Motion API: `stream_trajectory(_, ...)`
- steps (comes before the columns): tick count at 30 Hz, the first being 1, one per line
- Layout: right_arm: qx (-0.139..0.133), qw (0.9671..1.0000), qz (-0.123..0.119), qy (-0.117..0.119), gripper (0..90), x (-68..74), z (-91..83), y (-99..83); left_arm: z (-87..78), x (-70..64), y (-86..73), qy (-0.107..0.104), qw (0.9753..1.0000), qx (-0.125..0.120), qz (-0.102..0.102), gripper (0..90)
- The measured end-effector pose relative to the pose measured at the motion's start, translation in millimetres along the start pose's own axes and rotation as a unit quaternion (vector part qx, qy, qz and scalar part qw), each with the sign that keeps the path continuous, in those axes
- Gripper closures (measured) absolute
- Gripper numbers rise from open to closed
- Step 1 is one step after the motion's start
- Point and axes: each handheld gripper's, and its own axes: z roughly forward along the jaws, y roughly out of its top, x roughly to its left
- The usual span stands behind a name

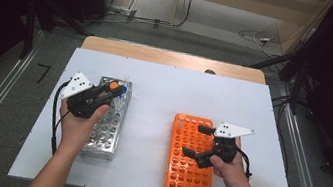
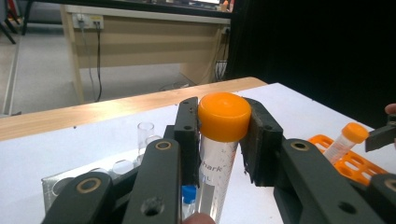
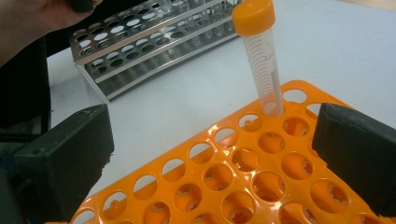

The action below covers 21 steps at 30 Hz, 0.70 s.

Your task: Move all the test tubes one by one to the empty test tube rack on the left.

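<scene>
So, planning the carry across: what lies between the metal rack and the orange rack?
Bare white table lies between the metal rack and the orange rack, seen in the high view.

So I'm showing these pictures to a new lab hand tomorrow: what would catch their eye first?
Probably the bright orange rack at the table's right, with one orange-capped tube standing in a hole near its far edge and the open right tool hovering above it. Next, the left tool, shut on another orange-capped tube above the metal rack at the left.
</scene>
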Motion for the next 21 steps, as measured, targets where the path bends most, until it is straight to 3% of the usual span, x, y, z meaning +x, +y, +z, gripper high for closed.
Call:
stream_trajectory(9, -0.001, 1.0000, 0.000, -0.009, 0.0, -0.7, 0.3, -0.6, 4.3, -0.9, -6.8, 0.006, 0.9998, 0.017, 0.003, 70.0)
stream_trajectory(14, -0.001, 0.9999, 0.002, -0.016, 0.0, -2.2, 0.1, -0.7, 7.1, -4.0, -11.7, 0.017, 0.9985, 0.050, 0.017, 70.0)
stream_trajectory(21, -0.001, 0.9997, 0.007, -0.025, 0.0, -4.5, 3.5, 0.8, 9.2, -7.5, -10.6, 0.023, 0.9962, 0.082, 0.019, 69.7)
